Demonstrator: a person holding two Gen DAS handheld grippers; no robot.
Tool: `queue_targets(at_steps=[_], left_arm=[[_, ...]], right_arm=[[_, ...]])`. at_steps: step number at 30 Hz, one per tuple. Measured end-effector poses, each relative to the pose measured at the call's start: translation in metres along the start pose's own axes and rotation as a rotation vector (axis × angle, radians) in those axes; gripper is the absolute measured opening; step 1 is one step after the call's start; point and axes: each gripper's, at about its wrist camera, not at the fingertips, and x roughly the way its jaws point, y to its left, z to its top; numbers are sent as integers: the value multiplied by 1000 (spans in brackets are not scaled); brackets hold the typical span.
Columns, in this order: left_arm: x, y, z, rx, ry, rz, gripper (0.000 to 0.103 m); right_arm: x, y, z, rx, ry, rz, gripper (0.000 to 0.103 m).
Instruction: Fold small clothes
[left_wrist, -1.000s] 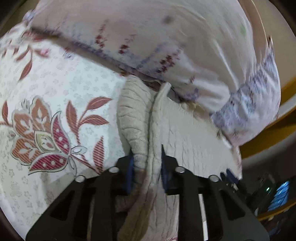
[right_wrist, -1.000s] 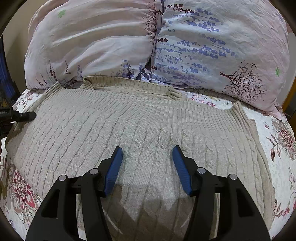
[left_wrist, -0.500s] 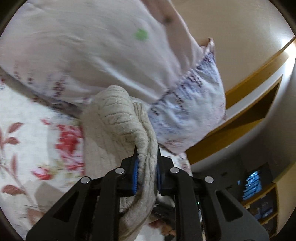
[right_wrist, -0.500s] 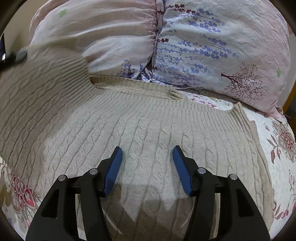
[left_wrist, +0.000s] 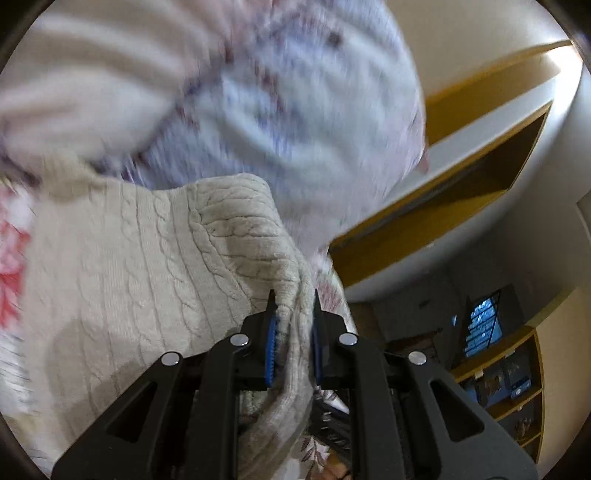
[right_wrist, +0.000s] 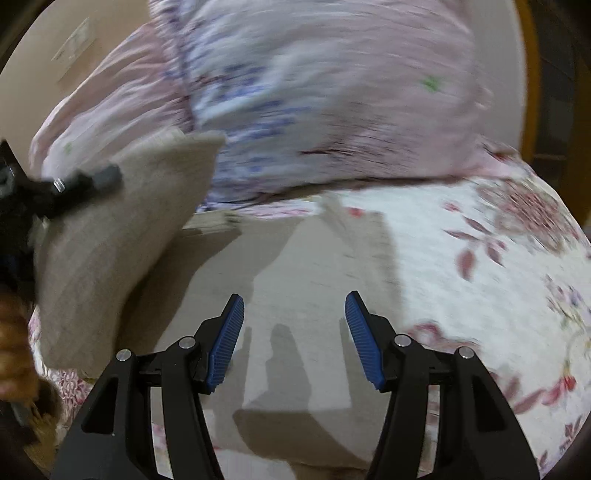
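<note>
Sweater (left_wrist: 155, 258): edge clamped between the pads of the left gripper (left_wrist: 291, 350), lifted and draped leftward
Right gripper (right_wrist: 295, 339): held spread above the flat sweater, nothing grasped

Beige cable-knit sweater (left_wrist: 147, 266). Pale pink pillow (right_wrist: 332, 92) with blue-purple floral sprigs and a small green mark. White bedsheet (right_wrist: 480, 266) printed with red and pink flowers and leaves. Black grippers with ribbed blue finger pads (right_wrist: 360, 339). Mustard-yellow shelf trim (left_wrist: 443, 206).
</note>
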Motion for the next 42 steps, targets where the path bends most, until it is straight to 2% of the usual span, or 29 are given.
queue_targets(at_steps=[3,5,7,8,9,11,12,16,19,21,24,28,30,32,34,39,40,42], left_arm=[[42,5,-17,-15,107,36,17],[52,3,-25,-10,146,9,22],[43,-6,-25,20,139,-40,47],[35,-9,-24,30,134,-73,63],[21,-12,-22,38,110,-103,71],[-3,-12,-18,61,69,-96,82],[-20,-8,-16,74,29,-54,83],[-61,24,-10,81,-94,188,83],[-71,58,-6,14,-112,286,82],[-69,73,-6,-15,-92,293,82],[-59,80,-10,-20,-51,282,82],[-48,88,-14,-17,-5,252,82],[-43,87,-16,-18,17,239,82],[-41,86,-17,-17,26,227,82],[-37,83,-16,-10,22,220,82],[-39,80,-19,-1,5,212,83],[-38,80,-20,2,7,211,83],[-38,79,-23,12,16,209,83]], right_arm=[[-8,-22,2,53,-10,-23,59],[-16,-29,3,78,-20,-17,59],[-24,-37,6,101,-33,3,59],[-26,-41,8,117,-35,24,59],[-29,-44,10,136,-34,55,59],[-26,-50,17,196,-15,155,59],[-22,-51,21,234,10,220,59],[5,-46,31,319,149,374,59],[30,-35,33,351,249,401,59],[43,-29,34,360,287,394,59],[56,-27,36,418,311,455,59],[69,-25,44,428,311,432,57],[78,-24,48,421,315,417,48],[84,-19,50,388,306,379,21],[79,-13,53,336,256,368,17],[32,-8,65,213,67,334,16],[19,-10,67,185,19,303,15],[9,-17,68,154,-9,229,15]])
